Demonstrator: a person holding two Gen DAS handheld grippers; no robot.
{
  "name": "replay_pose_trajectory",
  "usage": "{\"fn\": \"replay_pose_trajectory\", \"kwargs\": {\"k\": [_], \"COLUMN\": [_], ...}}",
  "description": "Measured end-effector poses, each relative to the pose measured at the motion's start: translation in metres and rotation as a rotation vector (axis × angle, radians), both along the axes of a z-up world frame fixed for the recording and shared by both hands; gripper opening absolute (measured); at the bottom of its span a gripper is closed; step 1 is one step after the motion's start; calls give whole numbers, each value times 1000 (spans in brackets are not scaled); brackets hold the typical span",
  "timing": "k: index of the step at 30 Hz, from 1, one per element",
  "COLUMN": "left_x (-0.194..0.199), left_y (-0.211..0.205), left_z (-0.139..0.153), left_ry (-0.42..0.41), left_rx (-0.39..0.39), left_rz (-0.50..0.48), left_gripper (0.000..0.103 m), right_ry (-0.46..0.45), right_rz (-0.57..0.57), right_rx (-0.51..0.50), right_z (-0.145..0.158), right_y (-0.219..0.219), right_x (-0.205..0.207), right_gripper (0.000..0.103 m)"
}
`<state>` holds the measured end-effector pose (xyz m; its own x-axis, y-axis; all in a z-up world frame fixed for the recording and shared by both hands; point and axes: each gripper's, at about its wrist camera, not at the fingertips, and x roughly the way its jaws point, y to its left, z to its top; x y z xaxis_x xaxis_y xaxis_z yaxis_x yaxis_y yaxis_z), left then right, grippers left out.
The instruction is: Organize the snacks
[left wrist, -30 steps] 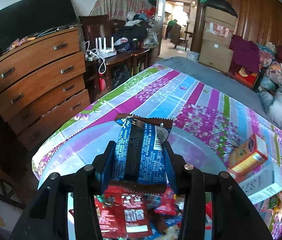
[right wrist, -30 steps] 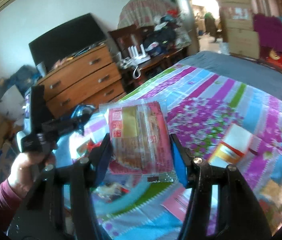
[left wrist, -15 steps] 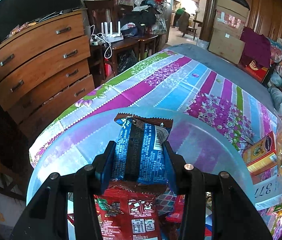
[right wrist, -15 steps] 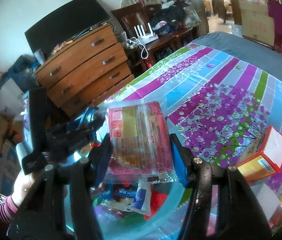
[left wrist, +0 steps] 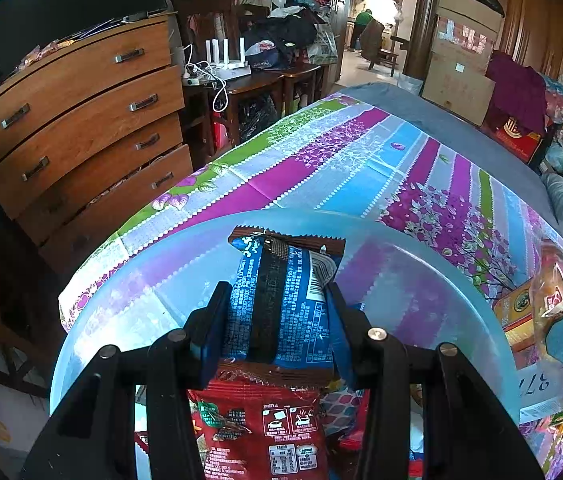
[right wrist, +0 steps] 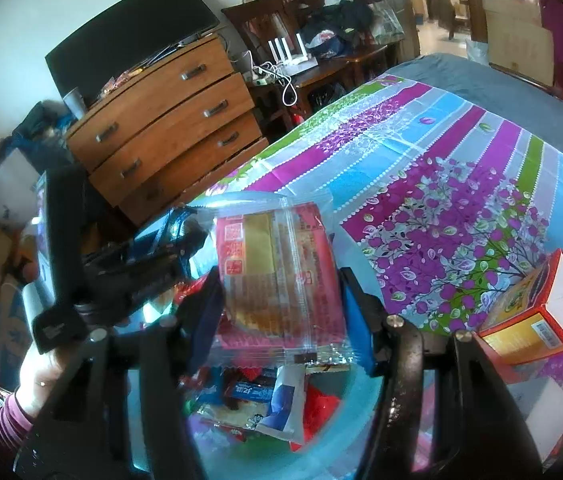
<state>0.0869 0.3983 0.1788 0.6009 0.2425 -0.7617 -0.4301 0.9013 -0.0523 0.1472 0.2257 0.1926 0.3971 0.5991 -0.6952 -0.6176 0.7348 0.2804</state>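
Left gripper (left wrist: 277, 312): matte black frame, two arms ending in blue pads; silver screw heads at the pivot points, four visible. Right gripper (right wrist: 281, 300): same black frame, blue pads, silver screws. The left hand (right wrist: 41, 364), at 8 o'clock in the right wrist view, wears a ring and a maroon striped sleeve (right wrist: 1, 420).

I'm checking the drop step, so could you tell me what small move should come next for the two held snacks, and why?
Probably open both jaws. The left gripper holds the blue packet and the right gripper the pink packet, both over the clear bowl already holding snacks.
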Motion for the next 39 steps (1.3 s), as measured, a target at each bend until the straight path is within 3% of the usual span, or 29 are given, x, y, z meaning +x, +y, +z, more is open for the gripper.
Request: {"fn": "replay_pose_trajectory", "kwargs": {"k": [39], "left_x": [5], "left_y": [2], "left_z": [-9], "left_ry": [16], "left_rx": [10], "left_rz": [9], "left_gripper": [47], "right_ry": [14], "right_rz": [8], "right_rx": [-2], "right_z": [-11], "right_y": [6], "right_x": [3], "right_gripper": [57]}}
